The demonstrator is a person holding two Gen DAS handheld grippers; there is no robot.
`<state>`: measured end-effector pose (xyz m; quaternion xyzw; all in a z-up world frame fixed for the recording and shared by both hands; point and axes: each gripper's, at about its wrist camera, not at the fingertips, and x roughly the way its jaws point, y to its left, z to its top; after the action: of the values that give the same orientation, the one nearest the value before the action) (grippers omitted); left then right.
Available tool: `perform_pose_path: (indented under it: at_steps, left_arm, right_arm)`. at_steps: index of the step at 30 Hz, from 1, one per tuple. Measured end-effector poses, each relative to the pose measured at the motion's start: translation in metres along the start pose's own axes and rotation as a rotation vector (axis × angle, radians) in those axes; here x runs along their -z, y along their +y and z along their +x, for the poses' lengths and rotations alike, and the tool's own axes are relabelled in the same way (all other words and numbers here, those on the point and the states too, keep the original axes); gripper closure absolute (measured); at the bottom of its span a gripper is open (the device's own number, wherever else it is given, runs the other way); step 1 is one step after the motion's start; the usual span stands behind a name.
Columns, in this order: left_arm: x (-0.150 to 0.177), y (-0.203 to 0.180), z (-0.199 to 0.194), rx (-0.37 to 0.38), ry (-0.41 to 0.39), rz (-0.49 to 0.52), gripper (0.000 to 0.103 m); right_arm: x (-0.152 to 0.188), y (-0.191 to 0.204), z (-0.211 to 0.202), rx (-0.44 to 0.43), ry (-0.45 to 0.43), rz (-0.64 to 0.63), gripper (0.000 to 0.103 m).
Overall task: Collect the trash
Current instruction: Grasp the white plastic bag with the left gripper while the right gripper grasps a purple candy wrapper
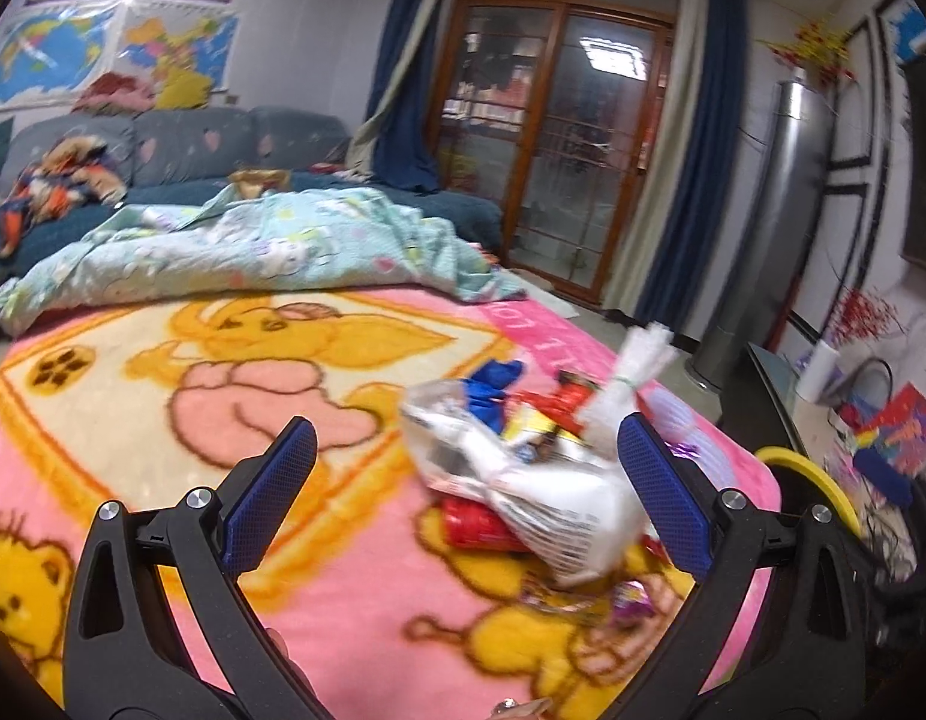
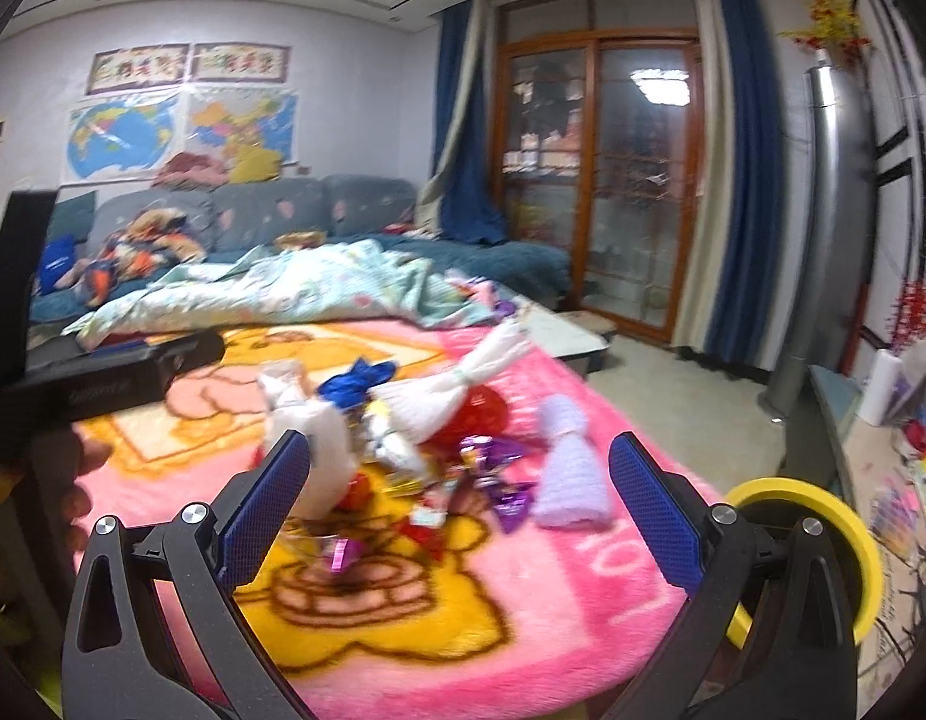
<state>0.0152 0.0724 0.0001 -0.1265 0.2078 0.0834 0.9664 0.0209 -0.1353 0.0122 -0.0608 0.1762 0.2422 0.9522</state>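
In the left wrist view, the left hand-held gripper (image 1: 466, 492) stands spread wide above the pink blanket (image 1: 355, 576), with nothing between its fingers; the trash pile (image 1: 523, 456) lies on the blanket toward the right finger. Countable items here: one clear crumpled plastic bag (image 1: 523, 474), one red wrapper (image 1: 481, 528) beneath it, one blue scrap (image 1: 493, 390), one white tied bundle (image 1: 625, 384); the smaller foil pieces are too blurred to count. Risk: the bag overlaps the other pieces, so a closing stroke may pinch only loose film and drag or scatter the wrappers under it. In the right wrist view, the right hand-held gripper (image 2: 460, 492) is likewise spread and empty, hovering over the same pile (image 2: 415, 444). Visible here: one white tied bundle (image 2: 463, 384), one blue scrap (image 2: 355, 384), one lavender knitted piece (image 2: 568, 468), several purple foil wrappers (image 2: 499, 480), number uncertain. The yellow-rimmed bin (image 2: 823, 546) sits off the blanket's near right edge, one only. Risks: the pile lies near that edge, so a sweep may push pieces onto the floor; the lavender piece may not be trash and could be collected by mistake; the soft pile of the blanket may catch in the fingers.
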Motion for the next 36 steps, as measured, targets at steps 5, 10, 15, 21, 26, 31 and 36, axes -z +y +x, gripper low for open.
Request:
perform_pose_path:
  at_steps: [5,10,15,21,26,31,36]
  left_arm:
    - [-0.011,0.027,0.015,-0.004,0.029,-0.058,0.011]
    - [-0.017,0.041,0.045,0.057,0.134,-0.126,0.011]
    - [-0.013,0.048,0.074,0.115,0.214,-0.178,0.011]
    - [-0.004,0.051,0.107,0.164,0.313,-0.245,0.011]
    - [0.007,0.054,0.124,0.224,0.388,-0.332,0.025]
    - [0.012,0.055,0.129,0.261,0.43,-0.375,0.048]
    - [0.006,0.052,0.12,0.258,0.408,-0.346,0.06]
  right_arm:
    - [0.001,0.015,0.017,-0.094,0.07,-0.026,0.006]
    - [0.009,0.027,0.04,-0.191,0.191,-0.044,0.027]
    - [0.019,0.04,0.062,-0.273,0.322,-0.06,0.036]
    - [0.032,0.043,0.089,-0.328,0.466,-0.037,0.048]
    - [0.039,0.046,0.091,-0.371,0.49,-0.036,0.077]
    - [0.037,0.046,0.079,-0.4,0.473,-0.033,0.083]
    - [0.029,0.039,0.068,-0.416,0.447,-0.033,0.083]
